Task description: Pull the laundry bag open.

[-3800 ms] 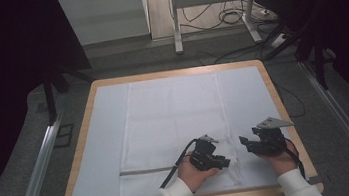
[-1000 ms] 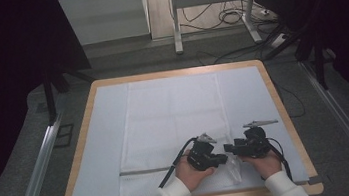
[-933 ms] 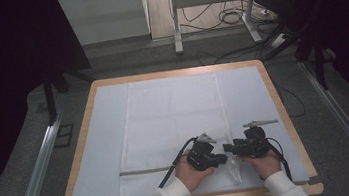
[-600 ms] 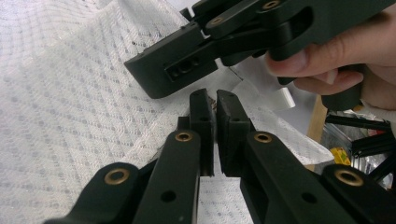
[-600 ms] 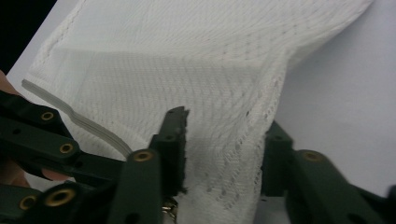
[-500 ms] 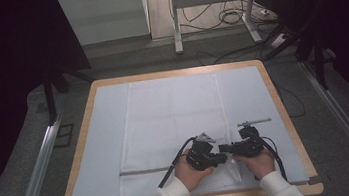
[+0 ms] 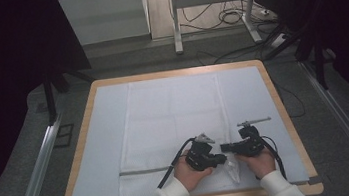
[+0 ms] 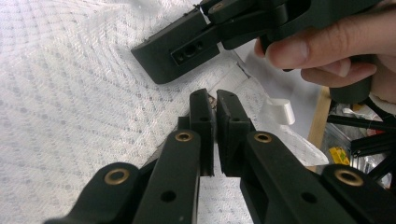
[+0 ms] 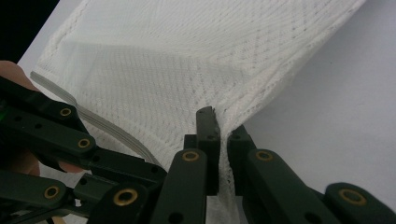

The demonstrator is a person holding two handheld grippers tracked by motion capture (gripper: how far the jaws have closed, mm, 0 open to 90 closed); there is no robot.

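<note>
A white mesh cloth (image 7: 173, 123) lies flat on the bench (image 7: 284, 104), its near edge bunched, pinched by left hand-held gripper (image 8: 212, 105) and right hand-held gripper (image 9: 223, 128).

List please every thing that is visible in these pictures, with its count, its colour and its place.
Cloth: one, white mesh with a grey band, spread on the table's middle; near right corner lifted.
Sheet: one, pale blue, under the cloth.
Table: one, wooden rim.
Metal frame: one, pale, on the floor beyond the table, cables beside it.
Left gripper: one, black, at the cloth's near right part, jaws closed.
Right gripper: one, black, shut on the cloth's edge.
Hands: two, white sleeves, bottom edge.
</note>
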